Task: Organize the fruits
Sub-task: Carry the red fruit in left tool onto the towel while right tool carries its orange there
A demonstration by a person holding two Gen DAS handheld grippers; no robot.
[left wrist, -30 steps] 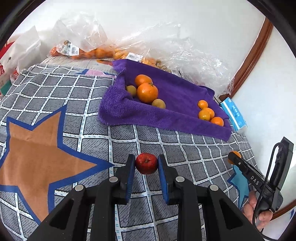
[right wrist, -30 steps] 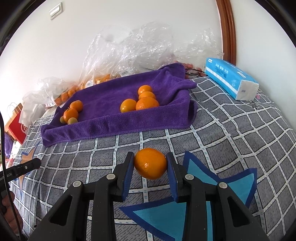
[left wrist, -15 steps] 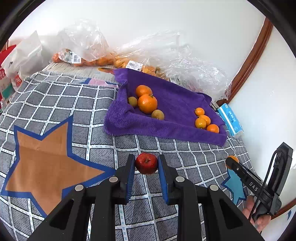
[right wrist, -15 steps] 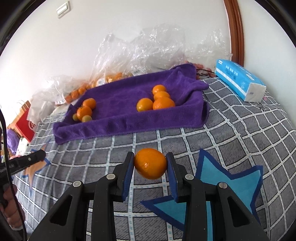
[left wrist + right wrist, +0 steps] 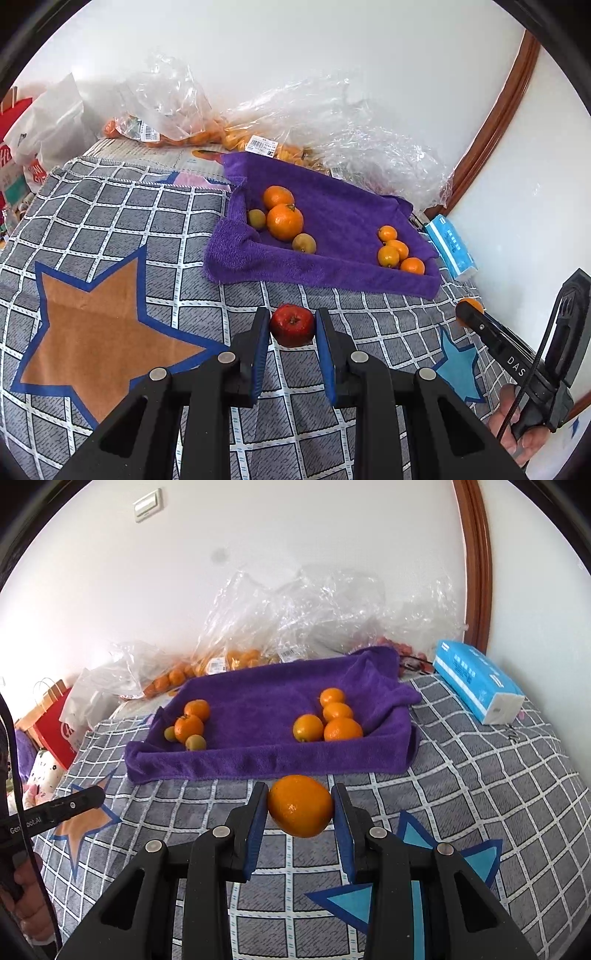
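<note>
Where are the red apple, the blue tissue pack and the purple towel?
apple (image 5: 291, 324), left wrist view, middle of its front.
tissue pack (image 5: 469, 674), right wrist view, its blue top face.
towel (image 5: 258, 701), right wrist view, bare middle between the fruit piles.

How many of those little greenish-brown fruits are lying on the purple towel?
2. One small greenish-brown fruit sits left of the big oranges; the other lies in front of them, nearer the towel's front edge. More could hide behind the oranges.
</note>
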